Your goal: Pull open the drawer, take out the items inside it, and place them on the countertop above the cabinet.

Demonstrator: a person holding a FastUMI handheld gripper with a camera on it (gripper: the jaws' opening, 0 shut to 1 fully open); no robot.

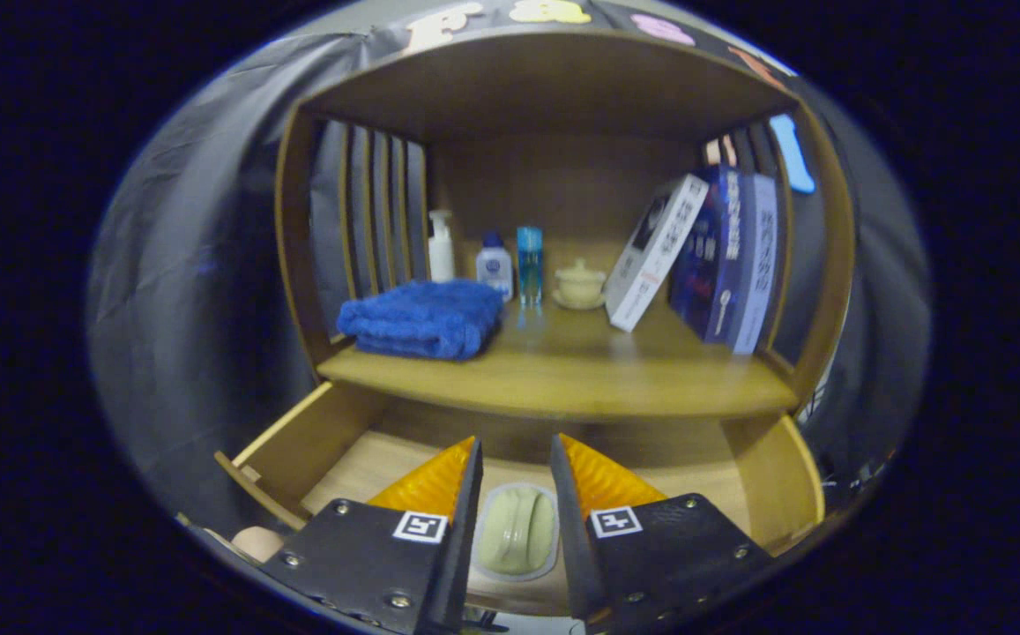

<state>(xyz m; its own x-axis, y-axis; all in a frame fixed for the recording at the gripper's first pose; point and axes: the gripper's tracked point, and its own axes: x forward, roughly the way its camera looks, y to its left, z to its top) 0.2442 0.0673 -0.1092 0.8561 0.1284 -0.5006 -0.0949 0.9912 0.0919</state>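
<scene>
The drawer (316,445) is standing pulled open beneath the countertop (562,375), and a pale green item (517,529) in a clear wrapper is lying on its floor, framed between the fingers of the gripper (514,459). The fingers are hanging spread apart above it, gripping nothing. Above the drawer, a folded blue towel (421,317) is crowding the countertop's left side. Behind the towel, a pump bottle (441,247), a small white bottle (495,269), a blue bottle (529,256) and a lidded cup (580,284) are lining up. Books (712,256) are leaning at the right. Bare wood is lying open along the countertop's front edge, between towel and books. The drawer's side walls are flanking the item, with open floor on either side.
</scene>
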